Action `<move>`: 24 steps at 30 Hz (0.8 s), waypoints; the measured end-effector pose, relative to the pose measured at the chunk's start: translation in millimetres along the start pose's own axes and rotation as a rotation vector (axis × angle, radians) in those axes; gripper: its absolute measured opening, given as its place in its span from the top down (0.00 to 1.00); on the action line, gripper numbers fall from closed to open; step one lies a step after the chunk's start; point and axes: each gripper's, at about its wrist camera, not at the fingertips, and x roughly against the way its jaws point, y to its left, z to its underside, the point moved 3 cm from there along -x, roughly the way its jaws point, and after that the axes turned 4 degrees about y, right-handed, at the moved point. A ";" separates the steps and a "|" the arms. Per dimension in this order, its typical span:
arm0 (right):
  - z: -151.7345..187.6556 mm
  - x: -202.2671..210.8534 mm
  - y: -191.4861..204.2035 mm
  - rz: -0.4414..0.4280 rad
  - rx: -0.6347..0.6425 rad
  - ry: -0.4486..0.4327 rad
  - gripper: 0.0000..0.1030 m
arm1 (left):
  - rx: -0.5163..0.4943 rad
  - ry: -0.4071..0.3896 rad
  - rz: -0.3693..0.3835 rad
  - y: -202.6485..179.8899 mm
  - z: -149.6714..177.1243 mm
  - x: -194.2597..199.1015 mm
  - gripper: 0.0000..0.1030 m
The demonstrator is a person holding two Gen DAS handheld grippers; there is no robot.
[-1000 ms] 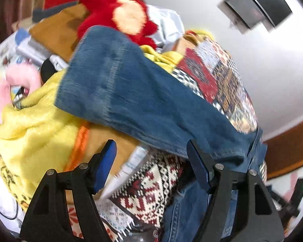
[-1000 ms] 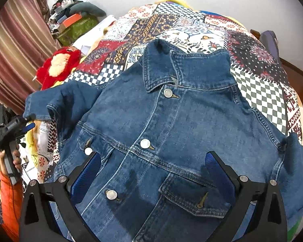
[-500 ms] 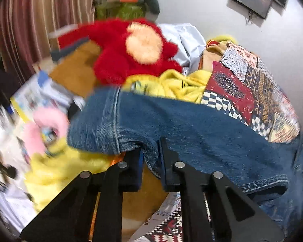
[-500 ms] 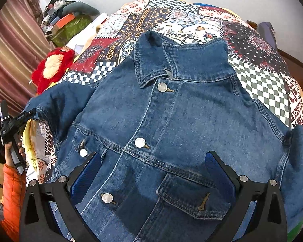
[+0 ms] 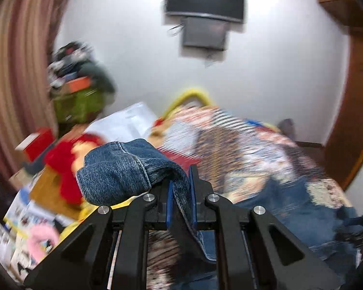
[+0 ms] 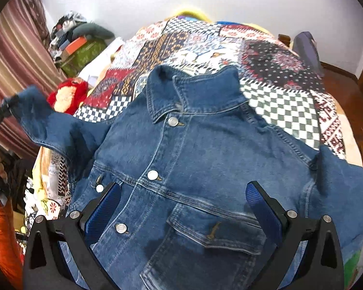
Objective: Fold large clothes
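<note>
No text, label, brand, number or sign can be read in either view; the printed papers (image 5: 24, 220) at the lower left of the left wrist view are too blurred to make out, and the jacket's metal buttons (image 6: 173, 121) are too small to show any lettering

Left tongs (image 5: 180, 193) clamp the denim sleeve cuff (image 5: 118, 171) above a blurred quilt (image 5: 242, 149).
</note>
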 end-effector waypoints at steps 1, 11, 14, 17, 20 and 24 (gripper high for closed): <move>1.2 3.8 -3.4 -0.004 -0.003 -0.005 0.00 | -0.015 -0.009 0.031 -16.7 -4.9 0.8 0.90; 15.8 41.9 -42.7 -0.054 -0.081 -0.056 0.00 | -0.158 0.118 0.302 -174.6 26.2 -24.6 0.90; 19.2 53.9 -51.5 -0.062 -0.098 -0.082 0.00 | -0.192 0.233 0.371 -214.8 59.5 -43.6 0.90; 23.6 63.9 -62.4 -0.061 -0.116 -0.101 0.00 | -0.208 0.361 0.435 -242.7 94.2 -60.1 0.90; 30.2 67.5 -75.4 -0.056 -0.139 -0.099 0.00 | -0.251 0.477 0.480 -263.5 130.4 -68.6 0.90; 38.9 61.1 -88.9 -0.048 -0.168 -0.072 0.00 | -0.341 0.535 0.509 -279.6 160.3 -57.6 0.89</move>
